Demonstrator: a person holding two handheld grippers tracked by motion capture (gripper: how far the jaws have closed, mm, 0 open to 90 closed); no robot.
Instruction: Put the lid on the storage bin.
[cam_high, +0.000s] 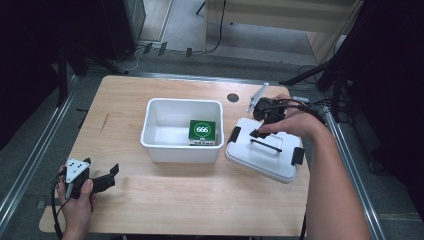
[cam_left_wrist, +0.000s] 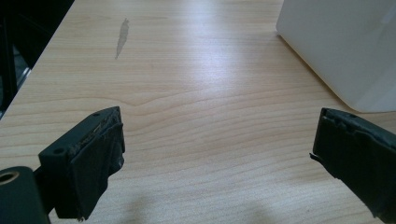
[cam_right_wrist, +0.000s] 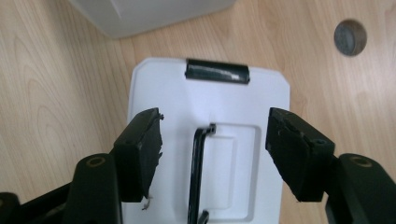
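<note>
1. Lid (cam_high: 263, 150) lies on the table (cam_high: 165, 200) just right of the white bin (cam_high: 181, 131); bin is uncovered, green box (cam_high: 202, 132) inside.
2. Right gripper (cam_right_wrist: 214, 142) hovers over the lid's black handle (cam_right_wrist: 197, 177), jaws part-open straddling it, no grip.
3. Left gripper (cam_high: 102, 180) rests wide open, empty.
4. High view gives the bin contents; right gripper view gives the handle lineup.

I see bare forearms, no sleeves. My left tool (cam_high: 95, 180) is black, topped by a grey three-cornered plate with dark dots, a black cable trailing. The right tool (cam_high: 263, 120) carries a similar plate, edge-on; its black jaws have screw holes and seemingly frayed pads.
</note>
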